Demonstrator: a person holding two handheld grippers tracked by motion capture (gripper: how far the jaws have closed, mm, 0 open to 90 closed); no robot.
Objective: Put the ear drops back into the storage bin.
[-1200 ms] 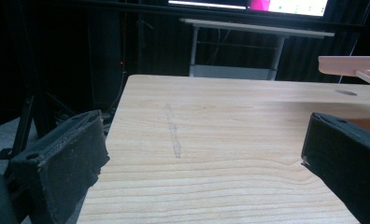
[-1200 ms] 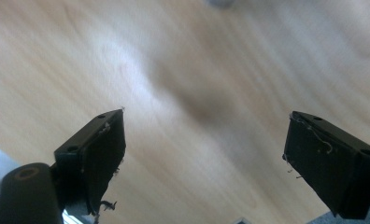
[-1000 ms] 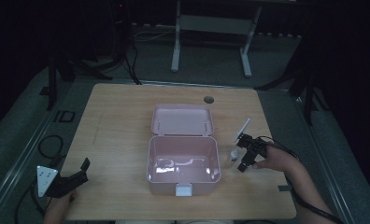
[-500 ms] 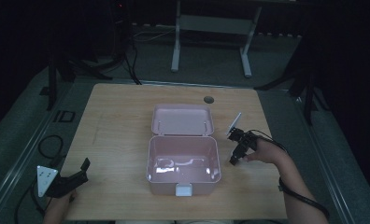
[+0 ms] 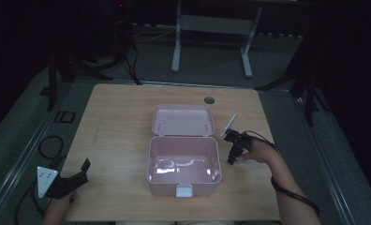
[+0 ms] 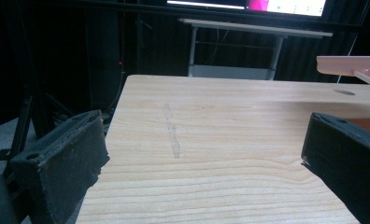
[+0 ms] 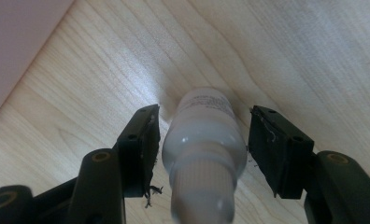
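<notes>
One wooden table (image 5: 122, 122) carries one pink box (image 5: 183, 161), open, its lid (image 5: 182, 120) laid back. The left gripper (image 5: 73, 180) sits at the near left corner, jaws spread with nothing between them. The right gripper (image 5: 233, 149) is just right of the box. Its own view adds what the high view hides: one white bottle (image 7: 204, 140) standing on the table between jaws that have just been closing, small gaps left either side.
</notes>
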